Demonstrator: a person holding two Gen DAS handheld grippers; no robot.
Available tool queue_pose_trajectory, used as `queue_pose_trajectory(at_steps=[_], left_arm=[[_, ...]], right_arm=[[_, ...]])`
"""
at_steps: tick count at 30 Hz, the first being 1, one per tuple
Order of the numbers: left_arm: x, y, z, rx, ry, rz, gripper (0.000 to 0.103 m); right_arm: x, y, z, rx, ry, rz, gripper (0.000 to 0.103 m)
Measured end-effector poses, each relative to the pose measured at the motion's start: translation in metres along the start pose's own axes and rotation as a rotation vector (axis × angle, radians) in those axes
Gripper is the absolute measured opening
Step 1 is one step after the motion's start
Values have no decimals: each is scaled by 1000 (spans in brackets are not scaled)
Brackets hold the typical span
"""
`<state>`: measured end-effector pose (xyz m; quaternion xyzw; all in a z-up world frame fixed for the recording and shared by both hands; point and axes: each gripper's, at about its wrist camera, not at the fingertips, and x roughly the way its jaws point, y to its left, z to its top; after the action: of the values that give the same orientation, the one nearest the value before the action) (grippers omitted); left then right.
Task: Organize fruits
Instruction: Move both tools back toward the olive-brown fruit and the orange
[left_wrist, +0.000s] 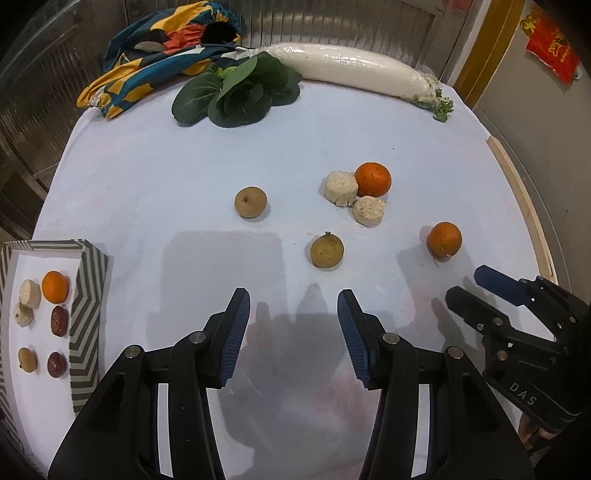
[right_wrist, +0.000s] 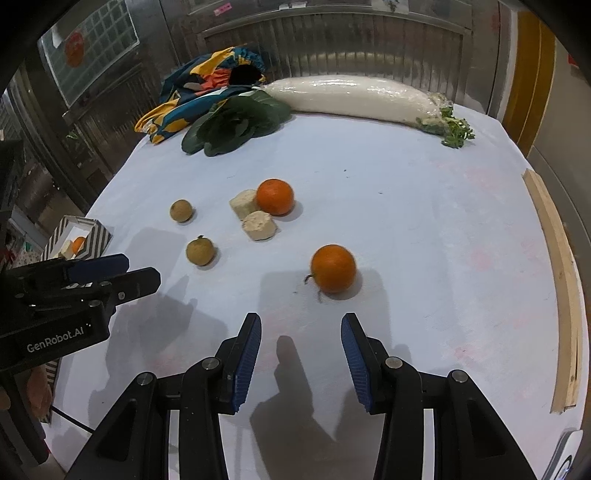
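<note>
My left gripper (left_wrist: 292, 295) is open over bare white cloth, nothing between its blue pads. Just ahead of it lies a brown round fruit (left_wrist: 327, 251), with another (left_wrist: 250, 202) farther left. Two oranges (left_wrist: 373, 180) (left_wrist: 444, 240) and two beige chunks (left_wrist: 340, 188) lie ahead to the right. The right gripper (right_wrist: 300, 319) is open too and holds nothing, and the near orange (right_wrist: 333, 268) sits just beyond its tips. A zigzag-patterned box (left_wrist: 86, 314) at the left holds an orange, beige pieces, red dates and a brown fruit.
Along the far edge lie a wrapped white radish (left_wrist: 354, 70), a dark leafy green (left_wrist: 240, 92) and a colourful cloth (left_wrist: 159, 48). A wooden strip (right_wrist: 557, 288) borders the table's right edge. Each gripper shows in the other's view, side by side.
</note>
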<state>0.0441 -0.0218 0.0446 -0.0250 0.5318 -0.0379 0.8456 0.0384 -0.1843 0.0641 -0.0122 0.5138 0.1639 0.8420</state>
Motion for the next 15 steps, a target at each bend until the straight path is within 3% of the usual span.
queue_pose_trajectory(at_steps=[10,15], left_arm=[[15,-3,6,10,20,-7,49],[22,-4,9,11,36,-53,49]], right_arm=[[9,-18,8,19,2,-7,46],[14,-22,13,16,0,1,47]])
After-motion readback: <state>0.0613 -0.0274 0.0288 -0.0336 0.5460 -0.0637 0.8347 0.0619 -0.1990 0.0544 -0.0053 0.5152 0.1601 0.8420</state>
